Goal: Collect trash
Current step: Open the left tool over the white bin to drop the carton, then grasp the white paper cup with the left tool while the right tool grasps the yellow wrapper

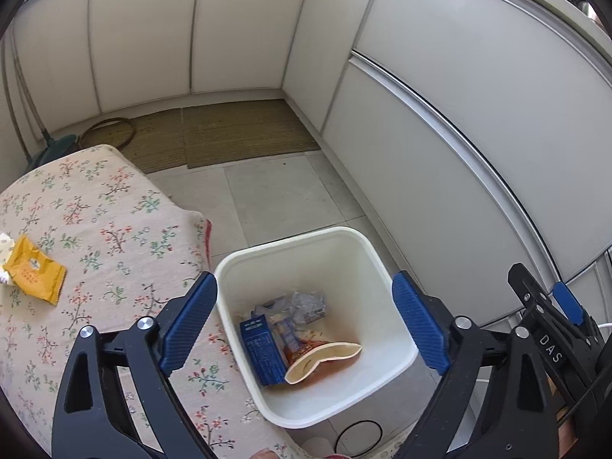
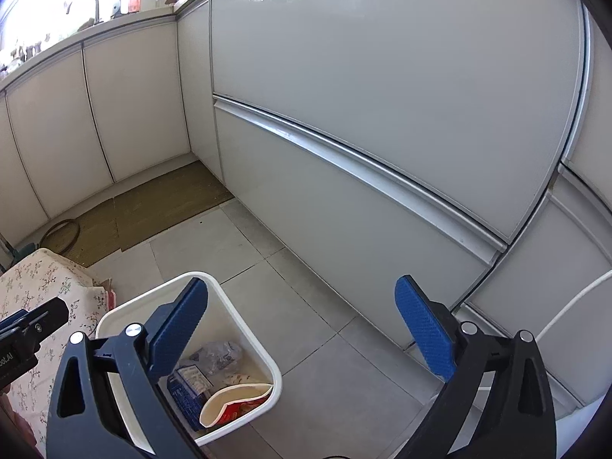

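Trash bin (image 1: 306, 246) holds blue carton (image 1: 262, 350), crushed cup (image 1: 325, 357), clear wrappers (image 1: 302, 304).

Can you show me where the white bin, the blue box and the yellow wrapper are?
white bin (image 1: 355, 264): left wrist view, on its inner back wall.
blue box (image 1: 262, 350): left wrist view, on its printed side.
yellow wrapper (image 1: 34, 269): left wrist view, on its middle.

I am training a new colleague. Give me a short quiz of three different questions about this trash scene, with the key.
1. True or false: the white square plastic bin stands on the floral tablecloth.
2. Which item lies in the bin? A) blue cardboard box B) green bottle C) red apple
3. Fill in: the yellow foil wrapper lies on the ____.

Key: 1 false, it stands on the floor; 2 A; 3 tablecloth.
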Tool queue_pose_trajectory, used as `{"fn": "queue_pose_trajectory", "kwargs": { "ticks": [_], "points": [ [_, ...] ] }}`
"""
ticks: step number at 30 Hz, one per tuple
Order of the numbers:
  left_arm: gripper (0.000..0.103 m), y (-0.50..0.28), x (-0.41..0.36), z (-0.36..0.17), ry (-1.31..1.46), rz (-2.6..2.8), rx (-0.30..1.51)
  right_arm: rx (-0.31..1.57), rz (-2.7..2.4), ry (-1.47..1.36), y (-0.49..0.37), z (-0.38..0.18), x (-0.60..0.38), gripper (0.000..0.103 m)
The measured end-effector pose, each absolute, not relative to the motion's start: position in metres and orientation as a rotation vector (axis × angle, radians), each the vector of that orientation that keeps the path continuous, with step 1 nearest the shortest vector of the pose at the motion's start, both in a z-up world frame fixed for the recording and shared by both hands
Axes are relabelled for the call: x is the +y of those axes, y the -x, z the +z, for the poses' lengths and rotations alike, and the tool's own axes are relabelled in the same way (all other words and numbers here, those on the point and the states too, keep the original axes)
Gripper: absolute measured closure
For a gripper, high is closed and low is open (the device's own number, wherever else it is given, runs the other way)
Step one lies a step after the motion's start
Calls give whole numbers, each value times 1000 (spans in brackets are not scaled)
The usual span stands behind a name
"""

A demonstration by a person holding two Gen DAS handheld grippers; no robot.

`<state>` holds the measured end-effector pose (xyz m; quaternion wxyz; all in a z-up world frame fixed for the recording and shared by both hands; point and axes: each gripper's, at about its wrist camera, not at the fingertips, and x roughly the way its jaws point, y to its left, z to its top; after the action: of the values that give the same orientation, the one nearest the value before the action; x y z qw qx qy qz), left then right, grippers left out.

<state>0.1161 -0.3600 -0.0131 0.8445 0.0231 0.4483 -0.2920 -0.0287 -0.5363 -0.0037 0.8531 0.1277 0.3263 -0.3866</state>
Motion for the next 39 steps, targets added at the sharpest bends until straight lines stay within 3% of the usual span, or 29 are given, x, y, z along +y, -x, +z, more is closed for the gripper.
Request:
{"fn": "queue_pose_trajectory", "kwargs": {
  "ticks": [19,39],
  "points": [
    [9,-143,-246,-19,-40,-418,917,746,-623,-121,-49,1,-438,7],
    [9,-247,-9,-56,194,-22,999,835,-289,35,-154,-25,-244,7]
  ]
}}
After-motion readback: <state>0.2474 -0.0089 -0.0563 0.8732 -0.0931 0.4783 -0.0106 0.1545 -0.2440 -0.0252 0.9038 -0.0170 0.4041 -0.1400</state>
